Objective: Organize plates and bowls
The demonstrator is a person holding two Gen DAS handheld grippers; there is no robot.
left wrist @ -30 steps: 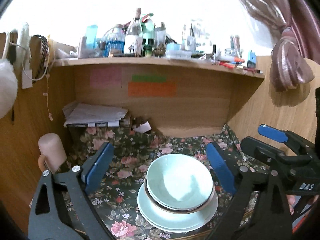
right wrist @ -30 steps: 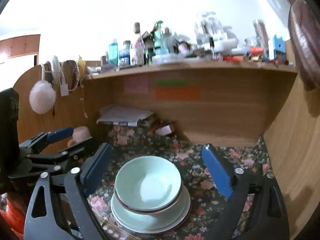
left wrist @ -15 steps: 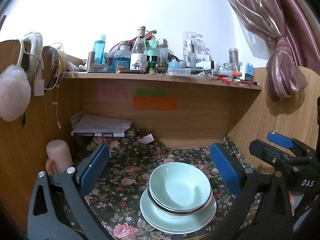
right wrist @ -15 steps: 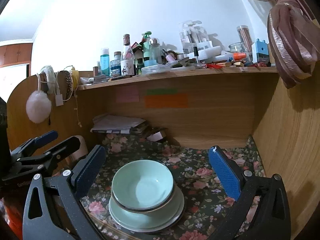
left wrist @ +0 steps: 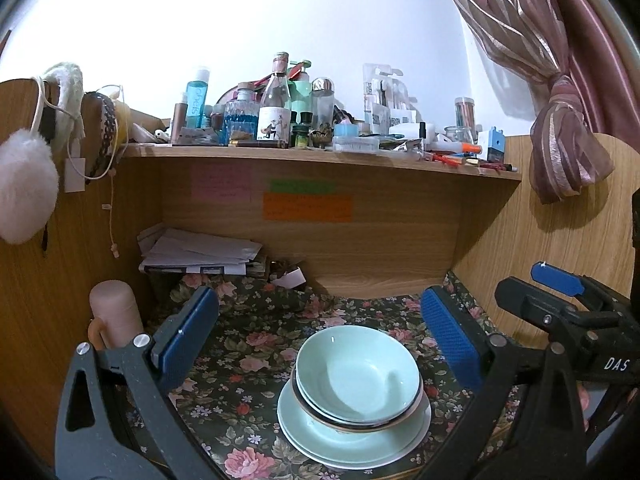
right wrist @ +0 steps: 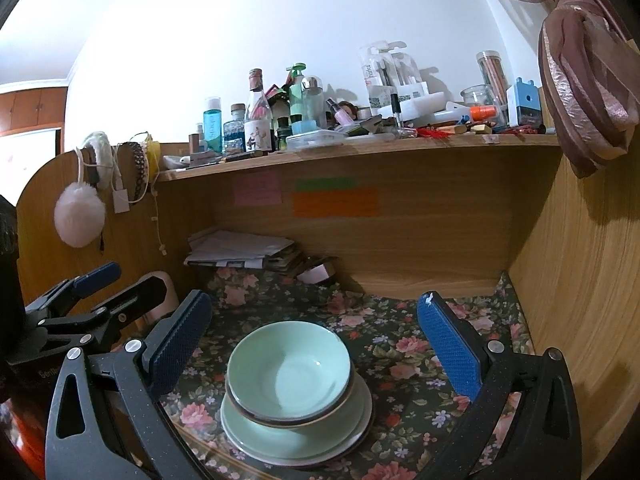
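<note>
At the far left a pink cylinder [left wrist: 116, 312] stands against the wooden side wall of the desk nook, just behind the left gripper [left wrist: 316, 328], whose blue-padded jaws stand spread wide with nothing between them. A pile of papers [left wrist: 200, 254] lies in the back left corner on the floral cloth [left wrist: 248, 364] that covers the desk. In the middle, near the front edge, sits the pale green stack: two bowls [left wrist: 358, 374] nested one inside the other, resting on plates [left wrist: 352, 438] of the same colour, all upright. The stack lies in front of both tools and touches neither; in the right wrist view it sits between the pads of the right gripper [right wrist: 314, 334], low and well short of them. That gripper is likewise released, jaws wide apart and empty. Above, a cluttered shelf [left wrist: 320, 156] of bottles runs across, and at the right a tied curtain [left wrist: 568, 148] hangs over the wooden side panel.
</note>
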